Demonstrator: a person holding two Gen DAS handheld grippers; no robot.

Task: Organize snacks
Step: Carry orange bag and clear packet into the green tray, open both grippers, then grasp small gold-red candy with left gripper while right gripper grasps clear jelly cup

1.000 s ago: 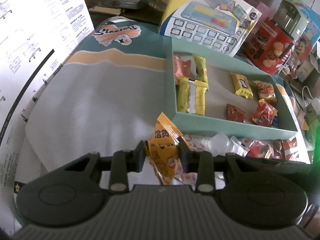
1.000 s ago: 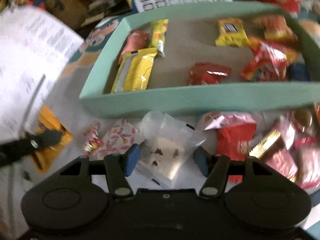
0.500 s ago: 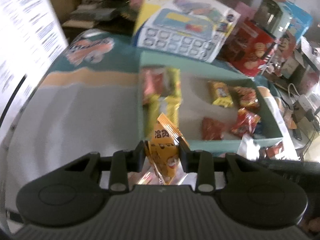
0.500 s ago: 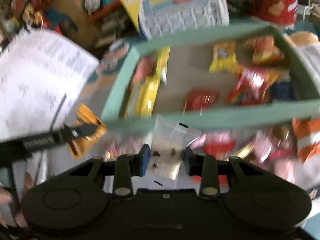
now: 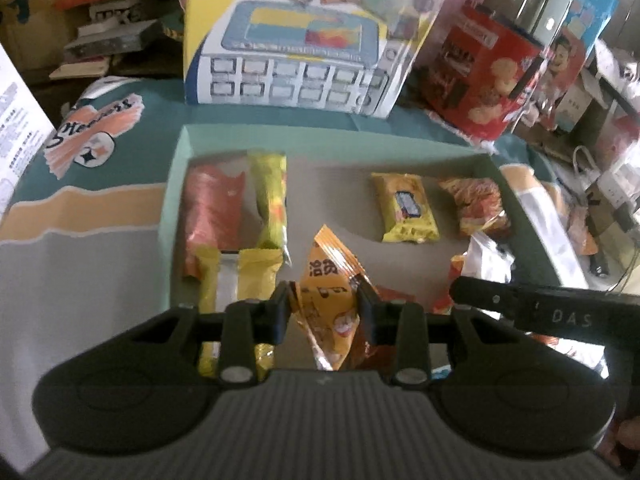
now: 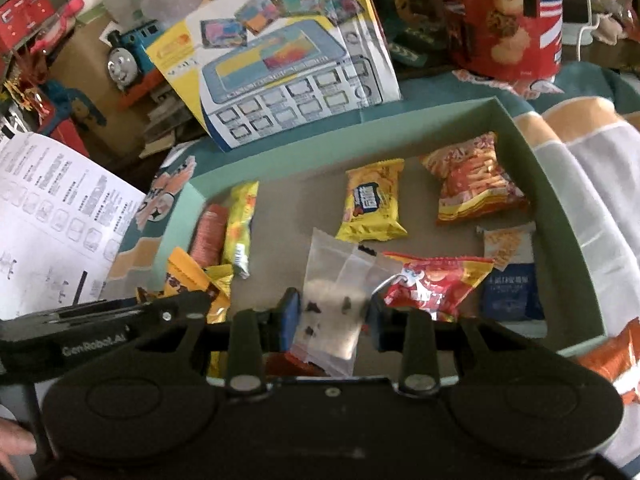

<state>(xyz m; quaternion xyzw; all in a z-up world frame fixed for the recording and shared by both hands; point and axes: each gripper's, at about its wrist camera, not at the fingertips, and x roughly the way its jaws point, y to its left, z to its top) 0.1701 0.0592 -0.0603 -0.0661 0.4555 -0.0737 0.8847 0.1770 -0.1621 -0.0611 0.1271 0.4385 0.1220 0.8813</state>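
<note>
My left gripper (image 5: 323, 307) is shut on an orange snack packet (image 5: 328, 284) and holds it over the green tray (image 5: 176, 184). My right gripper (image 6: 330, 320) is shut on a clear plastic snack bag (image 6: 334, 292), also over the tray (image 6: 560, 196). The left gripper and its orange packet (image 6: 188, 280) show at the left of the right wrist view. The tray holds several snacks: a yellow packet (image 6: 372, 204), an orange-red chip bag (image 6: 472, 180), a red-yellow packet (image 6: 436, 284), a blue-white packet (image 6: 508, 280) and long yellow bars (image 5: 270, 196).
A toy keyboard box (image 5: 296, 40) leans behind the tray. A red cookie tin (image 5: 488, 80) stands at the back right. A printed paper sheet (image 6: 52, 208) lies at the left. Orange snack packs (image 6: 616, 360) lie outside the tray's right corner.
Both grippers lifted their packets from the table in front of the tray and moved forward over the tray. The right gripper closed on the clear bag.
</note>
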